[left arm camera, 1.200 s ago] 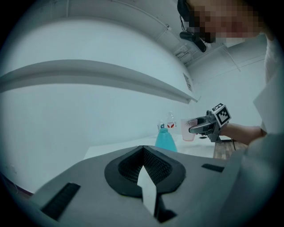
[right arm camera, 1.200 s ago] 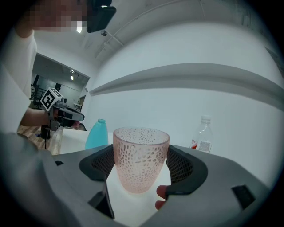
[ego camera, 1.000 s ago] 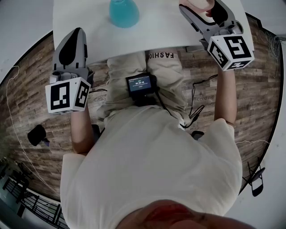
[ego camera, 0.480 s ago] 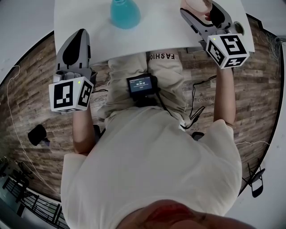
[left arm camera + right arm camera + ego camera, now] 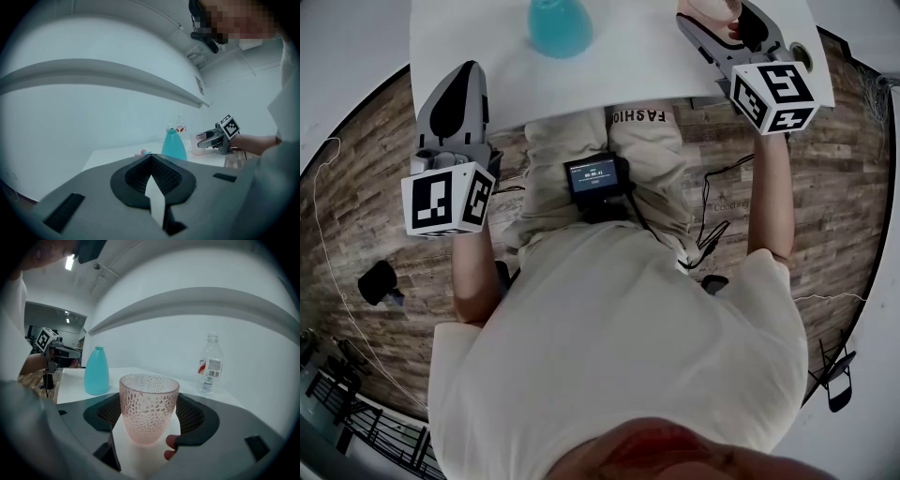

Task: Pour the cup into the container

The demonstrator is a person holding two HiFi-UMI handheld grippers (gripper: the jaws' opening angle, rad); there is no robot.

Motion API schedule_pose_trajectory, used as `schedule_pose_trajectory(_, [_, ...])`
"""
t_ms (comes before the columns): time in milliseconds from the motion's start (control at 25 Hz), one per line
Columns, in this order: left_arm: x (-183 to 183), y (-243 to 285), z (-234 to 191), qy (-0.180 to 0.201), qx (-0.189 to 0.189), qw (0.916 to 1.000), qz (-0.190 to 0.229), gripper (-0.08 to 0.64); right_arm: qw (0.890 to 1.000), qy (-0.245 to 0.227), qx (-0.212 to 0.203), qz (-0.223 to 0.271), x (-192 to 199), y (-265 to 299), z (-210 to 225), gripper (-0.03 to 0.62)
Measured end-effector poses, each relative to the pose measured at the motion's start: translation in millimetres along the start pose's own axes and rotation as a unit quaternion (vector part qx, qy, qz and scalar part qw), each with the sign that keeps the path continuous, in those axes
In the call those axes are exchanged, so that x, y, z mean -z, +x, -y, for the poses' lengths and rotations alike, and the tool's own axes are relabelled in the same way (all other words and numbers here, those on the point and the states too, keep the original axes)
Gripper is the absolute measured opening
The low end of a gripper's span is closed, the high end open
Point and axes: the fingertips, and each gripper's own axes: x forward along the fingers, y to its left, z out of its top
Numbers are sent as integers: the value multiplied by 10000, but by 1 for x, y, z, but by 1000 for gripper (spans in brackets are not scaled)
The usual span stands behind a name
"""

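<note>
The person wears a pale short-sleeved T-shirt (image 5: pixel 619 319) and beige trousers (image 5: pixel 567 155) with dark lettering at one edge. A small black device (image 5: pixel 596 176) with a lit screen is strapped at the waist, with thin black cables (image 5: pixel 705 211) nearby. The left tongs (image 5: pixel 466 70) and right tongs (image 5: pixel 717 11) are grey with black ribbed pads. Each carries a white cube (image 5: pixel 445 199) with black square markers.

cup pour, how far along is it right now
Done: nothing poured yet; the pink cup stands upright on the white table, apart from the teal bottle. In hand: the right gripper has its jaws against the cup's sides, seemingly shut on it. The left gripper is shut and empty, by the table's near edge. Left: lift the cup, carry it to the bottle, tip it.
</note>
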Motion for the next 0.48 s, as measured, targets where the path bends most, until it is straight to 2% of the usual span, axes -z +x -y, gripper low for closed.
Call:
schedule_pose_trajectory(160, [-3, 0, -1, 7, -8, 10000, 32, 11, 10000, 18, 30, -77, 0, 1, 1, 364])
schedule_pose_trajectory(360, [0, -1, 0, -19, 10, 10000, 5, 11, 9994, 296, -33, -166, 7, -1, 3, 364])
schedule_pose_trajectory(480, [-5, -1, -1, 8, 12, 10000, 69, 11, 9993, -25, -108, -367, 8, 0, 3, 379])
